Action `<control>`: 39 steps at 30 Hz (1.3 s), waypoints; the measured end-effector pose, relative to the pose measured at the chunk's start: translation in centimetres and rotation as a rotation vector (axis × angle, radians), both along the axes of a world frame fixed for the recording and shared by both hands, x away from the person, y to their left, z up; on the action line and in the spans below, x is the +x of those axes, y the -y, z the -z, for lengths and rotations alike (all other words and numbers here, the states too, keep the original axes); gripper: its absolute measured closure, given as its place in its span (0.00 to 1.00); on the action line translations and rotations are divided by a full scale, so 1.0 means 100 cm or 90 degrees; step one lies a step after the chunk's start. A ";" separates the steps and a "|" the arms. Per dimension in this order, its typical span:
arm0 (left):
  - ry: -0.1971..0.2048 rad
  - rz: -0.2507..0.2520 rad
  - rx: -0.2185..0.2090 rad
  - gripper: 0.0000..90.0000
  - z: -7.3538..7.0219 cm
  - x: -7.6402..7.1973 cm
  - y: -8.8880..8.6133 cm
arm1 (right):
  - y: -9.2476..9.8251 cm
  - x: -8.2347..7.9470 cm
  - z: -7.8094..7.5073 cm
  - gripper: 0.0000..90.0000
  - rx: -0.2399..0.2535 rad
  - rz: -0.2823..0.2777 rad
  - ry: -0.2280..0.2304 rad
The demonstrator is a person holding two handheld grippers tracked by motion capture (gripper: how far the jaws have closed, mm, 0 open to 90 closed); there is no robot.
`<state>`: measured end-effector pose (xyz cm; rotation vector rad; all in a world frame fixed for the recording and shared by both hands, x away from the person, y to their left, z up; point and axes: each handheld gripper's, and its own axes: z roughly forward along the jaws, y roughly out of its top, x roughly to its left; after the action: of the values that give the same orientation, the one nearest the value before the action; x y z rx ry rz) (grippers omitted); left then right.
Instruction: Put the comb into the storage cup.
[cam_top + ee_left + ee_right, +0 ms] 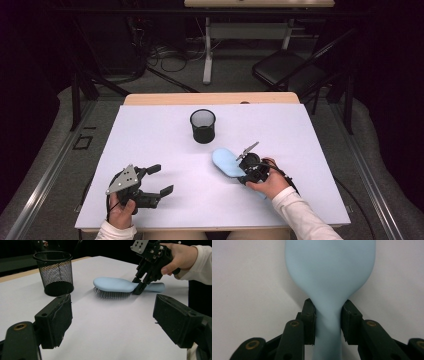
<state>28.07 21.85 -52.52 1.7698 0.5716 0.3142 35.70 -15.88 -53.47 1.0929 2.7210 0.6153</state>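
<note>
Behind the blue hairbrush stands a black mesh cup.

Hairbrush on table, just before mesh cup.

This looks like a lab or a test room, not a home. The table has a plain white top with almost nothing on it, and it stands on grey carpet between dark metal rails. Behind it many cables lie loose on the floor, near the leg of another desk. A black folding chair stands at the back on the right. The walls around are dark, like black curtains, so the light falls mostly on the table.
</note>
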 end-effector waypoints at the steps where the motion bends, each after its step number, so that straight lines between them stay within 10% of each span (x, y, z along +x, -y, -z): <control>1: 0.000 0.001 0.000 0.17 0.000 0.000 0.000 | 0.000 0.000 0.000 0.75 0.001 0.000 0.000; 39: 0.000 -0.002 0.003 0.17 0.000 0.000 0.000 | 0.002 -0.006 0.002 0.77 0.024 0.003 0.047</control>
<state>28.07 21.89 -52.52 1.7734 0.5739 0.3179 35.10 -16.10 -53.68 1.0631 2.6538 0.6946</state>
